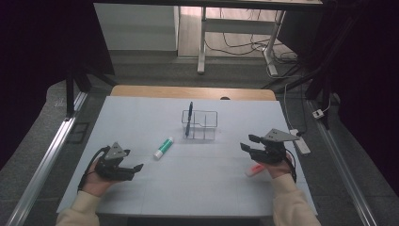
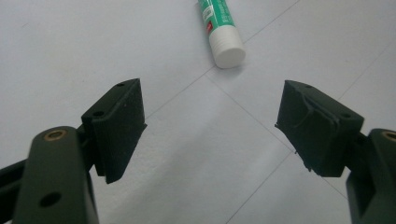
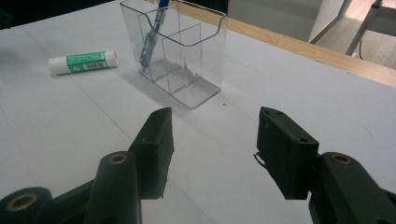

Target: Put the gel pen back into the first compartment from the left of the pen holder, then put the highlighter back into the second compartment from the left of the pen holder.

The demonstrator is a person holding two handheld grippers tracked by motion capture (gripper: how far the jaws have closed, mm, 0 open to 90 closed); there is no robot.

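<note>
**Both grippers open and empty over the table**

While your left gripper (image 1: 123, 165) rests low over the white table (image 1: 141, 117), its jaws stand well apart with nothing between them. Just ahead of those jaws, a little to their right in the left gripper view, lies the green-and-white glue stick (image 2: 221, 28), flat on the table with its white cap toward you and clear of both pads.

Your right gripper (image 1: 250, 143) also has its jaws apart and holds nothing; bare table shows between them in the right gripper view. Ahead of it stands the clear plastic organizer (image 3: 173, 56), upright, with a blue pen (image 3: 153, 35) leaning in its far-left compartment. The glue stick lies beyond the organizer's left side from that gripper.

An orange-red marker (image 1: 256, 170) lies on the table just beside your right hand (image 1: 280, 167), on its inner side, not gripped.
</note>
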